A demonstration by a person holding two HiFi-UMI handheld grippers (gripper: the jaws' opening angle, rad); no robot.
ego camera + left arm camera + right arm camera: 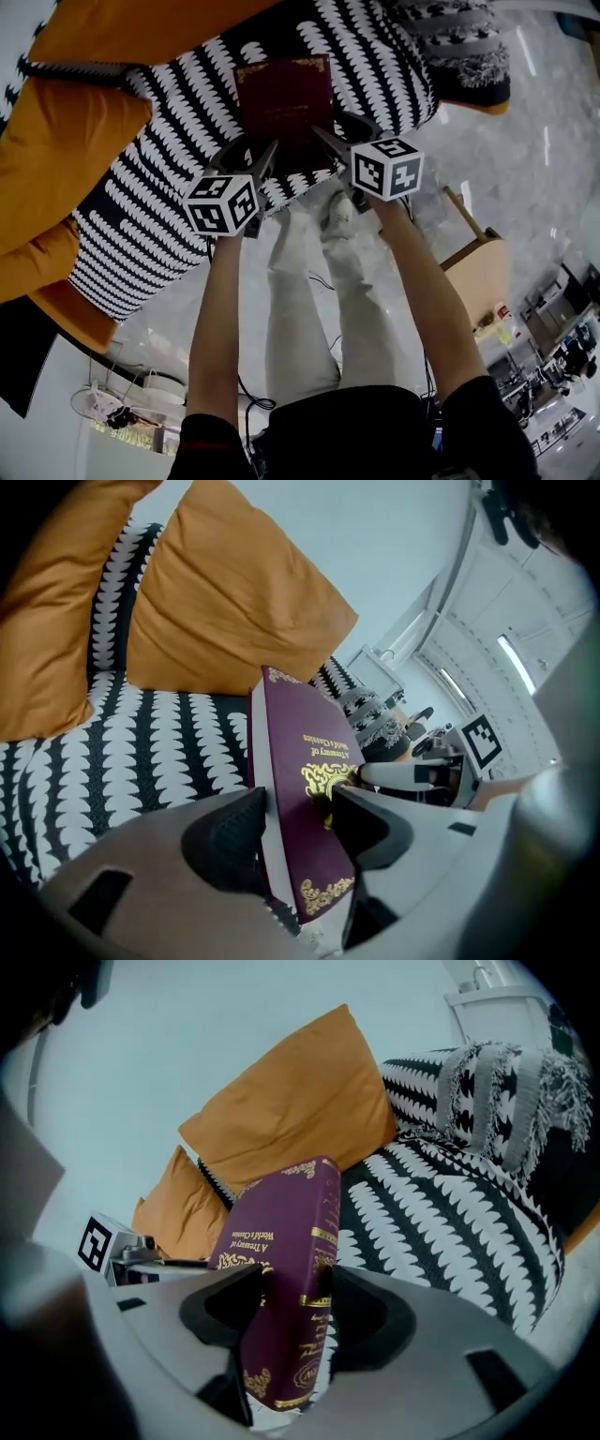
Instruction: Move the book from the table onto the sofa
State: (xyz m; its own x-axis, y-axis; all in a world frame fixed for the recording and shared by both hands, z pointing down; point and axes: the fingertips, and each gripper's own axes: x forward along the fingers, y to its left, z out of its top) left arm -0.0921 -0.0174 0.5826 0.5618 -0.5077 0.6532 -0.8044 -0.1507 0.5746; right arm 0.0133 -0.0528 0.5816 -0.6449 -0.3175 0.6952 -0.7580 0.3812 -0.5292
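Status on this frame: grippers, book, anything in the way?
Both shut on the book: left gripper, right gripper. It's over the sofa seat, touchdown unclear. Nothing blocking; orange cushions sit aside.

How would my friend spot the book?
Look at the big black-and-white patterned sofa with orange cushions. Over its seat, the left gripper and right gripper clamp the book. It is the only dark red thing, with gold decoration.

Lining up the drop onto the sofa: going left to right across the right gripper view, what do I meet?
left claw's marker cube → smaller orange cushion → book, clamped in the right claw → fringed black-and-white cushion. The big orange cushion overlaps the book, so it is left out.
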